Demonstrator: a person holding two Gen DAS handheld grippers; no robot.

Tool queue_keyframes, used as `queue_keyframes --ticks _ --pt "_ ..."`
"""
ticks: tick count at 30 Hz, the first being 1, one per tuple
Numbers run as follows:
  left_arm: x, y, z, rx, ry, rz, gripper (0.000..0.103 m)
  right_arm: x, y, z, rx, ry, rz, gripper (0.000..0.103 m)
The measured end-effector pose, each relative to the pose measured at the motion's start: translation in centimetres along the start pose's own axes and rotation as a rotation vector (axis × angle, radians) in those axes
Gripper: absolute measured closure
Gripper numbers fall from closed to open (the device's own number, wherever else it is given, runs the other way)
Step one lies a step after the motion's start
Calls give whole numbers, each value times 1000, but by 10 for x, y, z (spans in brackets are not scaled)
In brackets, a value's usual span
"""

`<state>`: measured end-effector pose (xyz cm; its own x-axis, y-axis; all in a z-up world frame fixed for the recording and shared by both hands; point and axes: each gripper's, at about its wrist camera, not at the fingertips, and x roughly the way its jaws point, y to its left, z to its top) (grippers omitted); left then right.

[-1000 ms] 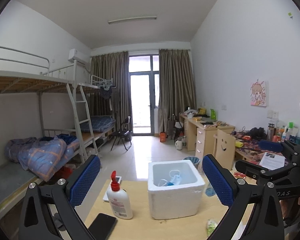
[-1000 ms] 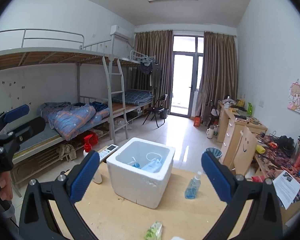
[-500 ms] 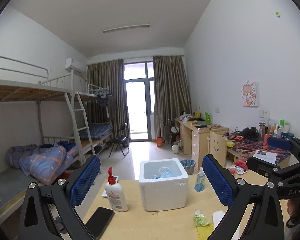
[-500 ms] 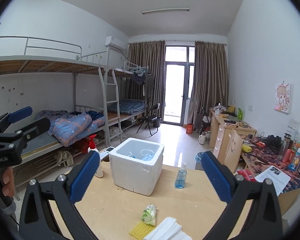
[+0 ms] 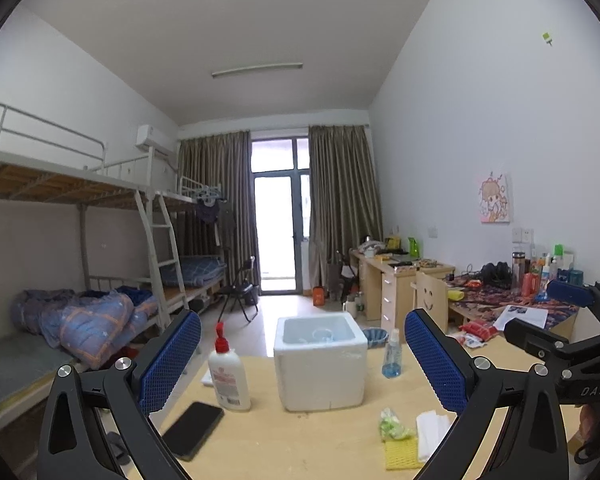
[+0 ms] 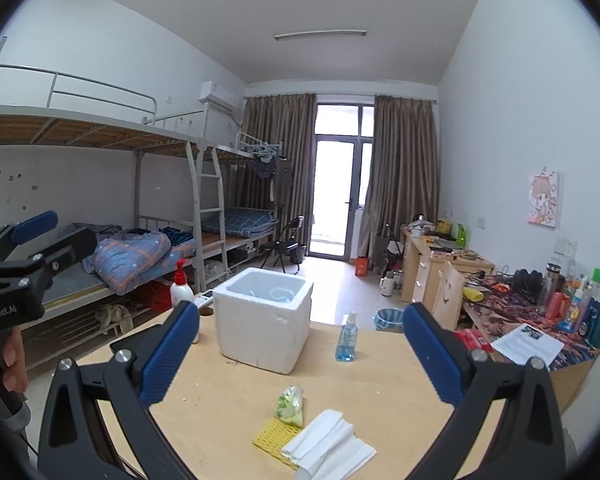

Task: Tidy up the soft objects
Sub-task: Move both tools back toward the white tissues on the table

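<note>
Hovering with fingers spread and empty, both the left gripper (image 5: 302,356) and right gripper (image 6: 300,350) face the foam box (image 5: 321,362); only the left view shows the phone (image 5: 193,424), lower left.

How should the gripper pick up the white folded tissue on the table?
Probably pinch the tissue stack across its narrow width near the free far end, coming straight down with the right gripper. It lies flat, partly over the yellow sponge, so a side approach would just push it.

My blue pads (image 6: 168,356) looked textured and rubbery. The tabletop (image 6: 380,392) was pale matt wood, the box (image 6: 264,324) rough white foam, the phone (image 5: 194,428) glossy black, the tissues (image 6: 328,444) soft paper.
</note>
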<state>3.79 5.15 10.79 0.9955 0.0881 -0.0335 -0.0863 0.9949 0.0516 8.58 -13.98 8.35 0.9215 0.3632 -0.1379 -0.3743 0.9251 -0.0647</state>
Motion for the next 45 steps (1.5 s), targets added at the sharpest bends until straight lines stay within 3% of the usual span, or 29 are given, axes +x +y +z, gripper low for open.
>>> queue_keyframes --ticks 10,18,33,45 --pt "0 -6 -53 -67 2 -94 1 -8 1 -51 39 15 -55 0" --pt "-1 -12 -82 -69 -11 -76 1 -12 -6 -81 103 40 -49 0" --pt "5 -18 -121 -60 47 -79 1 1 -15 -119 128 115 -62 0" --pt "26 -23 -142 -50 146 -111 1 26 -22 -137 138 199 -56 0"
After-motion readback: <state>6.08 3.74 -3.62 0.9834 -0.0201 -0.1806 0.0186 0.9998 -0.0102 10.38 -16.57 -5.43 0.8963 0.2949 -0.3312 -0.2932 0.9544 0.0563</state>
